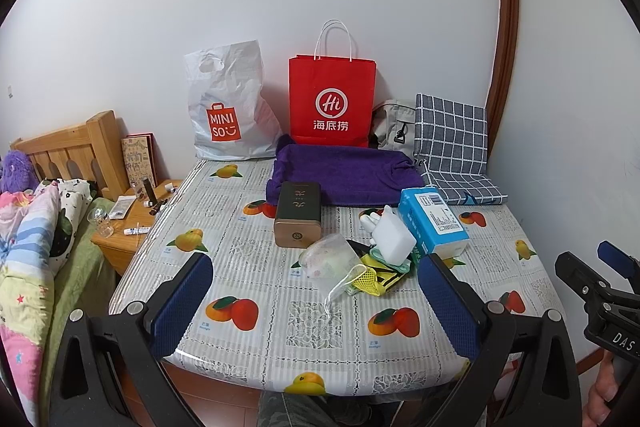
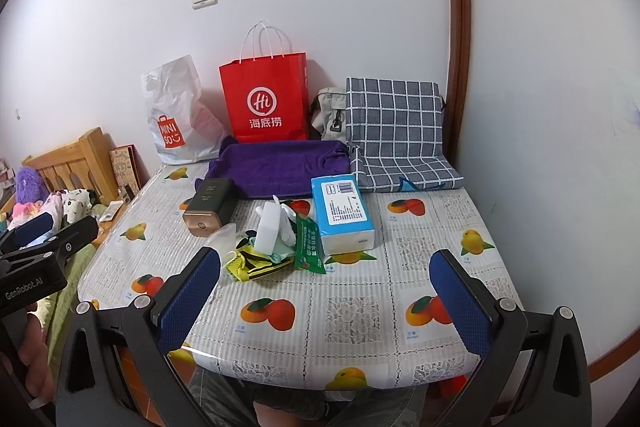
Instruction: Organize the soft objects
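Both tools (image 1: 320, 301) (image 2: 326, 293) agape; pile (image 1: 372, 259) partly overlapped.

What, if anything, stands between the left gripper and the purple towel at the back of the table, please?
The dark tin box lies right at the purple towel's near edge, on the line from the open left gripper. The clear plastic bag sits nearer.

Grey bag (image 1: 394, 125) half hidden behind checked cushion (image 1: 452, 131); tissue pack (image 1: 434, 223) print illegible.
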`<control>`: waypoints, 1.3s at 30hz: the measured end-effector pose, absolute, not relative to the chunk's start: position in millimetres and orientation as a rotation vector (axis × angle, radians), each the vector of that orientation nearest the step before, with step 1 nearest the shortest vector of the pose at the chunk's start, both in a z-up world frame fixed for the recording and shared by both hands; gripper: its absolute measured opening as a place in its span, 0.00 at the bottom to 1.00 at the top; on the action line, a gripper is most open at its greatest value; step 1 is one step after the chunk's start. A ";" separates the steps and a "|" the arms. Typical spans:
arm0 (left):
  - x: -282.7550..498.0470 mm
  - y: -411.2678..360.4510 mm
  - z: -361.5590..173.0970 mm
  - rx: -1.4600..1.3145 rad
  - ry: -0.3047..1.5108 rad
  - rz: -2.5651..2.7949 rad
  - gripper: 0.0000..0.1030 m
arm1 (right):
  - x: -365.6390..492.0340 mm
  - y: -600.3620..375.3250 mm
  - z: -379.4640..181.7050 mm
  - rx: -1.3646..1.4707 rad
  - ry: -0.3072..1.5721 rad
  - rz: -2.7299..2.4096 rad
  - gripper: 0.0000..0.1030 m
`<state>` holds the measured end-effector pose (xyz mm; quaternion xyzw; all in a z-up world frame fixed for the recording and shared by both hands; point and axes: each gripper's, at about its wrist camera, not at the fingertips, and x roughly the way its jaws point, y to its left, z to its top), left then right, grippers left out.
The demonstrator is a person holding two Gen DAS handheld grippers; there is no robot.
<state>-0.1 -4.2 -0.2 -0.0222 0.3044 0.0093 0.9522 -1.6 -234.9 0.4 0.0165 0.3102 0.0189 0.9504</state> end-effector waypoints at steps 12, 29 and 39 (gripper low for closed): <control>-1.3 -4.6 1.5 -0.043 0.617 0.020 1.00 | -2.3 -234.7 2.5 0.032 0.628 0.035 1.00; -1.6 -5.2 1.5 -0.042 0.616 0.019 1.00 | -3.0 -235.2 2.1 0.032 0.627 0.036 1.00; -1.1 -2.9 2.5 -0.043 0.619 0.019 1.00 | -3.9 -235.1 3.0 0.031 0.623 0.039 1.00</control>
